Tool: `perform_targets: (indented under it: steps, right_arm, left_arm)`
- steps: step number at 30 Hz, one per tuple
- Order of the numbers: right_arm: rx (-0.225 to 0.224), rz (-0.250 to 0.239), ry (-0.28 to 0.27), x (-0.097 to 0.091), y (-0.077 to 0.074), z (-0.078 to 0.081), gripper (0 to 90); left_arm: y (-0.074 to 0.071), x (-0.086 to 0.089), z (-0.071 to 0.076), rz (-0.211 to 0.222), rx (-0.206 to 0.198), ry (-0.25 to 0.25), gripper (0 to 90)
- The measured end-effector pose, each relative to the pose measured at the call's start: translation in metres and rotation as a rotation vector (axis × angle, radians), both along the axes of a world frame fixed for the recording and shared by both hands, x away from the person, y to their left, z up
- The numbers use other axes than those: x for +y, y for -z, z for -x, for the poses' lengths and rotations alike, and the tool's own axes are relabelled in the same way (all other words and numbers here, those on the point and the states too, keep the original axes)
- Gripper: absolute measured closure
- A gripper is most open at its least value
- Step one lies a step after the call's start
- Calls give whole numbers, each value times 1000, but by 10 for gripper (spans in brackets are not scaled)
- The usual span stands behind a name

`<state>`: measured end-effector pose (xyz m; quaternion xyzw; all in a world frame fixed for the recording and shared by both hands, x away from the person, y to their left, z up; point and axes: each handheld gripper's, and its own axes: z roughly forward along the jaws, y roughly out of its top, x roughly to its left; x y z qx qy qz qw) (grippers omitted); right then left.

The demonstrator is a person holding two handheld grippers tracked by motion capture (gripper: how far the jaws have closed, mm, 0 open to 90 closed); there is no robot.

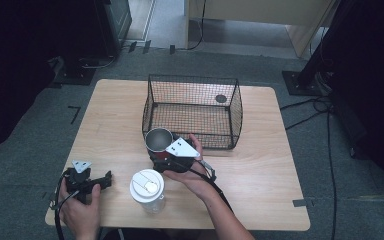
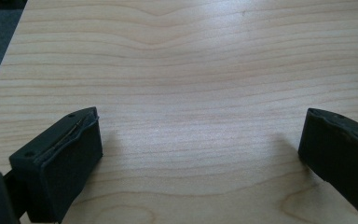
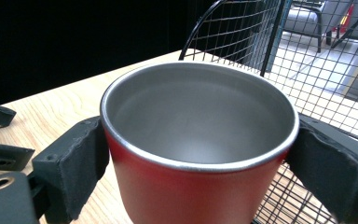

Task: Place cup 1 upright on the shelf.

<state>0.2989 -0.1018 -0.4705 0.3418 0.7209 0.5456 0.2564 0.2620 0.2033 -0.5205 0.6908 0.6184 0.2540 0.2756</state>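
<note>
Right claw [image 3: 200,154] flanks cup [image 3: 196,140] beside basket [image 1: 192,107]; pads look apart from wall, grip loosened. Left claw [image 2: 200,154] spread, idle over desk [image 2: 191,70].

**Our two hands at the table**

Our left gripper [image 1: 107,178] lies low near the table's front left corner, our left hand [image 1: 81,210] wrapped round its body, jaws spread wide with nothing between them. Our right hand [image 1: 192,172] reaches forward from bottom centre, right gripper [image 3: 198,154] level, its jaws flanking a cup [image 3: 198,140], pads at its sides.
</note>
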Motion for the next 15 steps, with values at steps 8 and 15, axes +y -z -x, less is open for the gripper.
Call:
perform_targets:
  steps: [8,15]
  right_arm:
    - [-1,7,-6,7,0,-6,59]
    - [-20,29,-19,17,2,-12,52]
  left_arm:
    - [0,0,0,1,-1,3,1]
    - [0,0,0,0,-1,4,1]
